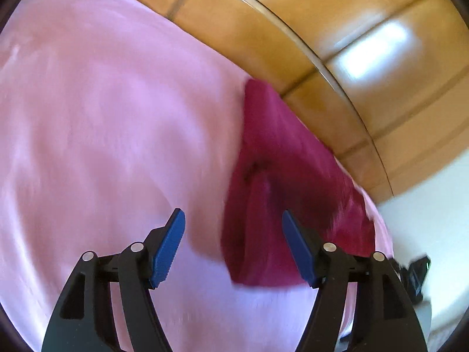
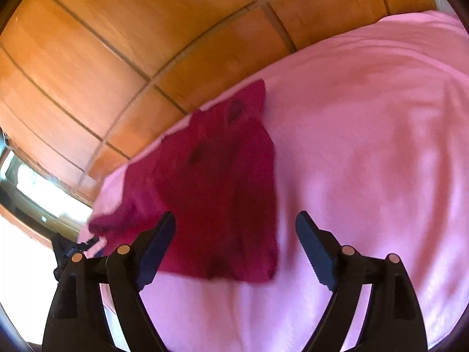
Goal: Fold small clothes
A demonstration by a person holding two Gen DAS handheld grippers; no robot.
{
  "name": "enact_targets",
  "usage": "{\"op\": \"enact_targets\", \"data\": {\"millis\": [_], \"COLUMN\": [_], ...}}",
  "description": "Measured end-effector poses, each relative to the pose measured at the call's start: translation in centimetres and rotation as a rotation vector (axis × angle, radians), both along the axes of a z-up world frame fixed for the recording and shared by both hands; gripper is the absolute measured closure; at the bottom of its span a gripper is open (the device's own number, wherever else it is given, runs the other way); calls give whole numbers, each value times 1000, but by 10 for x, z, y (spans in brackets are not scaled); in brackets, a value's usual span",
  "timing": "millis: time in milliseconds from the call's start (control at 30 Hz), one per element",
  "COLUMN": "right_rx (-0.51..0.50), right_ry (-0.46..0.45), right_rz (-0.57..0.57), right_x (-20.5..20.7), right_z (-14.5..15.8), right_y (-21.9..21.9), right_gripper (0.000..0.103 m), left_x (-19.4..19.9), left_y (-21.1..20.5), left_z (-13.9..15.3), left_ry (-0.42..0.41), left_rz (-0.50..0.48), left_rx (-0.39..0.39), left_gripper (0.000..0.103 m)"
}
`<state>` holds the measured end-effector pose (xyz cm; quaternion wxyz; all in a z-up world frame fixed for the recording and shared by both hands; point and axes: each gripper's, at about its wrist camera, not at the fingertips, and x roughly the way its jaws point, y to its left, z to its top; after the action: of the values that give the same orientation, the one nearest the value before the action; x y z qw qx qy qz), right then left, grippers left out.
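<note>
A small magenta garment (image 1: 281, 182) lies on a pale pink sheet (image 1: 102, 117) that covers the bench, close to the sheet's edge, with the terracotta tiled floor (image 1: 337, 29) beyond. In the left wrist view the garment sits right of centre, running from mid-frame down to the lower right. In the right wrist view the same garment (image 2: 222, 193) sits left of centre, with a loose corner trailing toward the lower left near the sheet's edge. Both pictures are blurred, so the seams and the exact kind of garment cannot be made out.

The left gripper (image 1: 234, 246) hovers with its blue-padded fingers spread wide and empty, the near hem of the garment between and just beyond its right finger. The right gripper (image 2: 234, 249) is likewise wide and empty, its left finger over the garment's lower left part.

The step in hand looks like reaching for a first grasp. To do it well, each gripper should come down on a separate corner of the near hem, pinching only the garment and not the sheet beneath, since the two fabrics lie flat together. Gathering the trailing corner first would give a squarer shape to fold. Lifting low and evenly should keep the cloth from sliding off the edge.
</note>
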<state>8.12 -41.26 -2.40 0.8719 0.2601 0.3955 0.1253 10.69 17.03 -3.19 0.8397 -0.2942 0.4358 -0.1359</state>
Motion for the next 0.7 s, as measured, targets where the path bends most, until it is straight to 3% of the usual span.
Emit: {"op": "enact_targets", "data": {"millis": [33,133,200,233,267,367,500,700], "right_rx": [-20,-104,-163,-189,-212,-230,-178,-126], "right_ry": [10,23,28,30,26,6,-40,-59], "right_rz": [7,39,54,52,46,37,35,67], "right_x": [-3,-10,-5,-3,-1,-6,-27,-61], "right_z": [-4,-16,-24,-26,-26,-17,3,22], "right_y": [3,14,27,30,33,35,26,19], "right_gripper": [23,42,64,66,74,88,94,94], "left_x": [-10,-22,-23,-24,-21,-18,-32,-60], "left_y": [-4,-24,-33,-36,-37,-38,-25,-23], "left_z": [-4,-14,-16,-15,-16,-11,-2,10], "left_ry": [-11,-23,-41,-39,-29,-35,-57,-85], "left_rz": [-32,-101,-103,-116,-134,-126,-112,-135], "left_rx": [11,87,144,147,142,155,64,30], "left_gripper": [36,36,40,51,77,89,92,92]}}
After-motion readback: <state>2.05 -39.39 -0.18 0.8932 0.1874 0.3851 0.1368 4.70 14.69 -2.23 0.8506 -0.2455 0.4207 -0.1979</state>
